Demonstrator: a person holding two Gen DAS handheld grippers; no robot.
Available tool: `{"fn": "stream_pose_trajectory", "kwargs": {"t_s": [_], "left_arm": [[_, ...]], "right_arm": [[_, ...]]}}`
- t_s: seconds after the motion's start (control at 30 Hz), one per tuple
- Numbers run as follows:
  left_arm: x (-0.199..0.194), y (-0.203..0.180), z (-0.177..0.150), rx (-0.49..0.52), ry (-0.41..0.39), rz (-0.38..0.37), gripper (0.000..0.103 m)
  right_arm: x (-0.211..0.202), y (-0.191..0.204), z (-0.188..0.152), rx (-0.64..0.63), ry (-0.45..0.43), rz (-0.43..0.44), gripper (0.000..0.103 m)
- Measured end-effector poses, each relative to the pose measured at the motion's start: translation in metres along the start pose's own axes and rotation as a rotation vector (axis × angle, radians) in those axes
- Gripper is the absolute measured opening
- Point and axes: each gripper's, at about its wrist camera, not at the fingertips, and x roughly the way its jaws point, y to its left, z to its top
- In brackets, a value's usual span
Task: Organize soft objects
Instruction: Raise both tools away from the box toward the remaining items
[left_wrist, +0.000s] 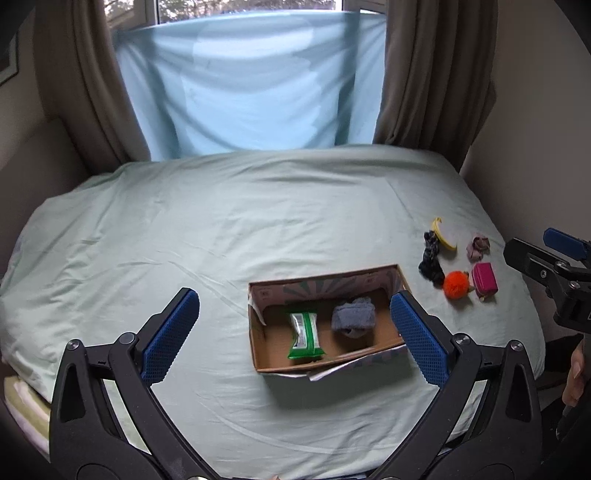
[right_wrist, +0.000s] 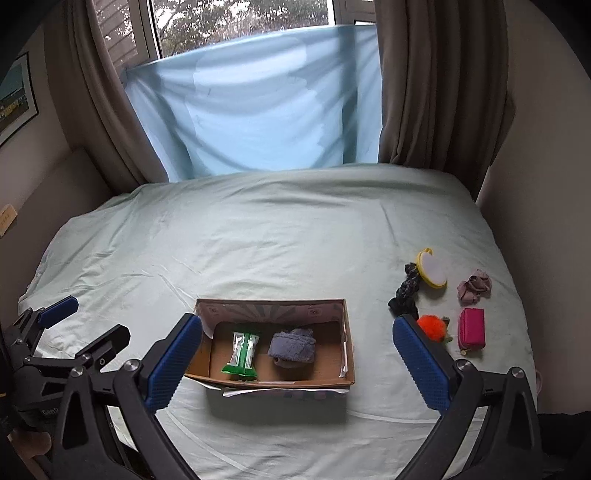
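Observation:
A cardboard box (left_wrist: 258, 350) (right_wrist: 349, 354) lies on the bed. It holds a green wipes pack (left_wrist: 304, 334) (right_wrist: 242, 354) and a folded blue-grey cloth (left_wrist: 352, 317) (right_wrist: 293, 347). To its right lie an orange pompom (left_wrist: 456, 284) (right_wrist: 432, 326), a pink pouch (left_wrist: 485, 277) (right_wrist: 471, 328), a dark braided scrunchie (left_wrist: 430, 262) (right_wrist: 402, 295), a mauve scrunchie (left_wrist: 478, 247) (right_wrist: 474, 286) and a yellow-rimmed mirror (left_wrist: 443, 234) (right_wrist: 430, 267). My left gripper (left_wrist: 291, 332) is open and empty, near the box. My right gripper (right_wrist: 299, 362) is open and empty, also in front of the box.
The pale green bedsheet (left_wrist: 221, 229) (right_wrist: 258, 240) covers the bed. A blue sheet (left_wrist: 240, 85) hangs over the window between brown curtains (left_wrist: 424, 74). Walls close in on both sides of the bed. Folded linens (left_wrist: 22, 406) sit at the lower left.

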Motion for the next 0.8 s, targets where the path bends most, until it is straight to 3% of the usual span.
{"fn": "stream_pose_trajectory", "kwargs": {"t_s": [0.17,0.37,0.57,0.8], "left_arm": [[-0.038,-0.020,0.004,-0.039,-0.121,0.051,0.103],[-0.063,-0.069,0.006,-0.060,-0.184,0.072,0.103],[-0.053,-0.143,0.009,-0.048,-0.183,-0.001,0.103],[-0.021,-0.232,0.005,-0.034,-0.158,-0.048,0.103]], "right_arm": [[-0.041,-0.018,-0.005,-0.015,-0.126,-0.034,0.103],[-0.083,-0.059,-0.014,-0.030,-0.262,-0.064,0.103],[-0.105,-0.117,-0.021,-0.013,-0.298,-0.077,0.103],[-0.101,-0.195,-0.026,0.005,-0.274,-0.108,0.103]]}}
